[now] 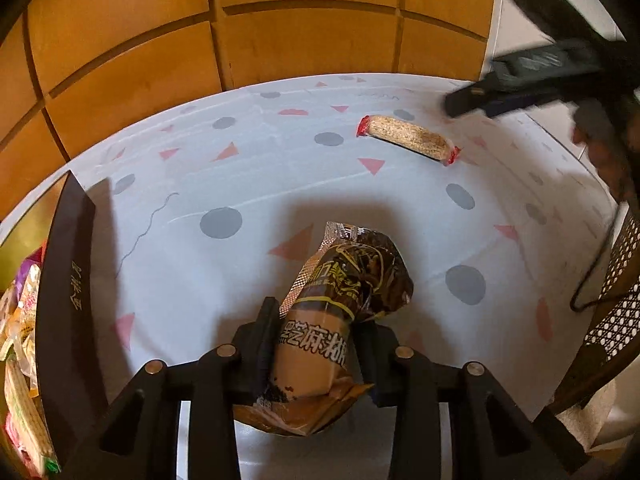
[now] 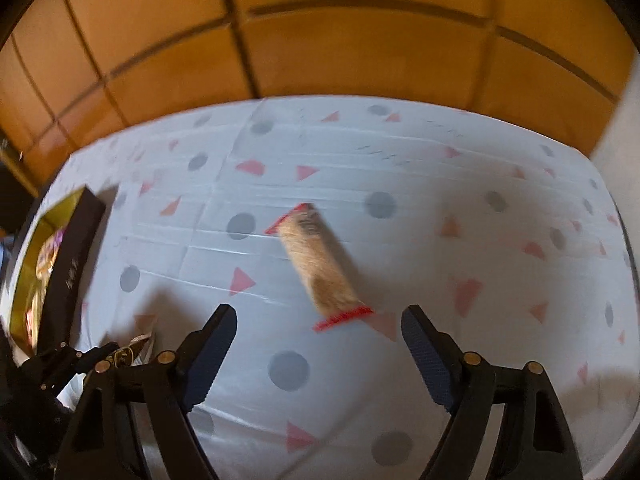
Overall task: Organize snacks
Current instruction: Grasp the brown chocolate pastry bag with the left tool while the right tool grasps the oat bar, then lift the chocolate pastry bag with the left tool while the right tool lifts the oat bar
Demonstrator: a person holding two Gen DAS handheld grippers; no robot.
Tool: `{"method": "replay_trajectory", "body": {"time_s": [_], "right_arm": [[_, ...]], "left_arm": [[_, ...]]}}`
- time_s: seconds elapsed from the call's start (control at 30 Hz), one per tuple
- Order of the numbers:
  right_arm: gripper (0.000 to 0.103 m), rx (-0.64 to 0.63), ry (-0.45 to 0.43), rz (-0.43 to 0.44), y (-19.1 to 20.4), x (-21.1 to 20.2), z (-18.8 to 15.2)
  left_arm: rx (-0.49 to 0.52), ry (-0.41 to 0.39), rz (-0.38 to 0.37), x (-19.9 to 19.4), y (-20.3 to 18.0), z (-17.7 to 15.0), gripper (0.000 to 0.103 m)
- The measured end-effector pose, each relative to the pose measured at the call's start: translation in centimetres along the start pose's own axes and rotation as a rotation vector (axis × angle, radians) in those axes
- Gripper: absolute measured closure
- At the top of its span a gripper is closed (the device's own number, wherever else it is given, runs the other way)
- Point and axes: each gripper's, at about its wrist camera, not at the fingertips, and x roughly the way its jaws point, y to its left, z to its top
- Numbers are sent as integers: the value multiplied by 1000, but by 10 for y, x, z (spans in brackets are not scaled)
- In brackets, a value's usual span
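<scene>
A brown snack packet (image 1: 344,280) with printed lettering sticks forward between the jaws of my left gripper (image 1: 316,320), which is shut on its lower half just above the cloth. A tan cracker bar (image 1: 408,140) in a clear wrapper with red ends lies farther back on the table. In the right wrist view that bar (image 2: 318,264) lies diagonally, its near red end between and just ahead of the fingertips. My right gripper (image 2: 318,314) hangs open over it with nothing between its pads. From the left wrist view the right gripper's dark fingers (image 1: 472,98) show blurred at the upper right.
A black box (image 1: 68,280) with a gold inside, holding several wrapped snacks, stands at the table's left edge (image 2: 76,248). The tablecloth (image 1: 200,272) is pale with grey dots and pink triangles. A wood-panelled wall (image 1: 280,20) backs the table. A woven chair back (image 1: 616,300) stands at right.
</scene>
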Motion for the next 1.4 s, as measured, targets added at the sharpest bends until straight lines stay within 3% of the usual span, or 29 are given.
{"method": "replay_trajectory", "body": {"time_s": [0.13, 0.3, 0.33, 0.4, 0.47, 0.67, 0.8, 1.13, 1.4], "right_arm": [[18, -75, 51, -49, 18, 35, 26], [20, -76, 128, -120, 18, 85, 41], [25, -73, 137, -123, 18, 91, 41], [59, -68, 122, -86, 22, 92, 38], [73, -86, 125, -67, 30, 88, 34], [71, -137, 144, 26, 65, 68, -3], [69, -105, 103, 46, 64, 59, -24], [70, -170, 11, -40, 84, 62, -37], [70, -178, -48, -57, 84, 61, -46]], "left_arm": [[-23, -16, -1, 0, 2, 0, 66], [-14, -31, 12, -1, 0, -3, 65], [-19, -34, 9, -2, 0, -4, 65], [-24, -37, 5, -1, 0, -4, 65], [-30, -40, 2, -1, 1, -5, 65], [-51, -49, 0, -3, 2, -7, 65], [-60, -41, 5, -4, 3, -6, 66], [-94, -28, -6, -9, 8, -4, 69], [-154, -82, -2, -44, 19, 9, 76]]}}
